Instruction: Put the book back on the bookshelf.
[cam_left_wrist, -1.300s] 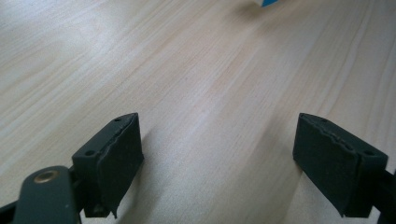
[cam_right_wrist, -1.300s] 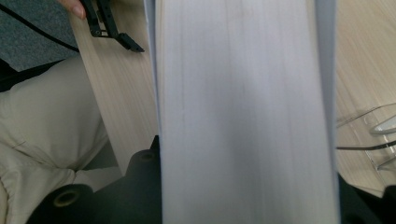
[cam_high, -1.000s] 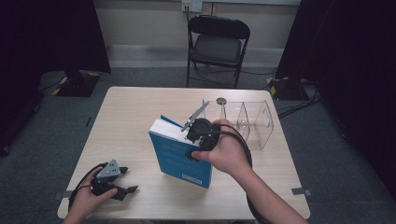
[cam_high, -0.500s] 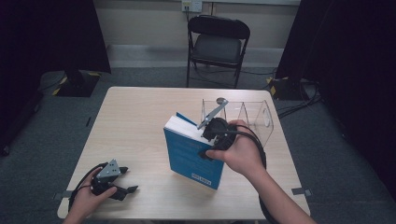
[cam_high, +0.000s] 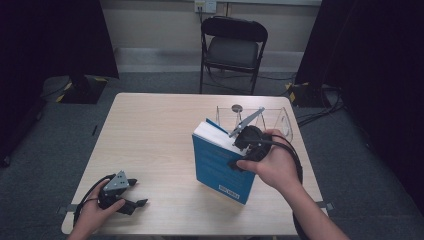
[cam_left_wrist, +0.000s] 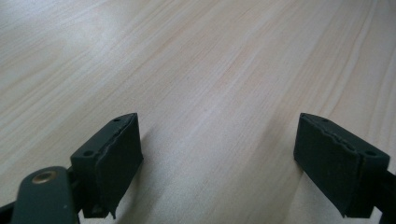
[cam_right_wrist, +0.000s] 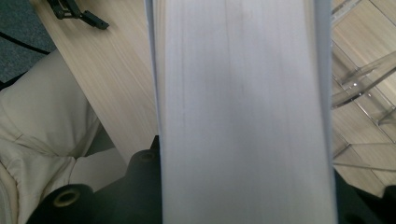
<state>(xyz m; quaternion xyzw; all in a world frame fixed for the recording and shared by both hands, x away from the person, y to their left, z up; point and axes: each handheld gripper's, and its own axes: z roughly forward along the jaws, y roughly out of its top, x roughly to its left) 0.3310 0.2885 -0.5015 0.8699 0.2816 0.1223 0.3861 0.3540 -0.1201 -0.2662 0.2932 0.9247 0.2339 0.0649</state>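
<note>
Grey carpeted room with dark curtains on both sides, a black folding chair against the back wall and a light wood table in the middle. Most of the table's left and centre is bare, so there's lots of free room there.

Left to right: the left gripper sits near the front left corner, close to the front edge, resting on the table in the person's left hand. In the left gripper view its jaws are spread wide over plain wood with nothing between them.

Right of centre, a thick blue book stands tilted. There's a white label low on the cover, too small to read. The right gripper is clamped on the book; in the right gripper view the page block fills the space between the jaws.

Just behind the book, near the right back corner, there's a clear acrylic rack.
</note>
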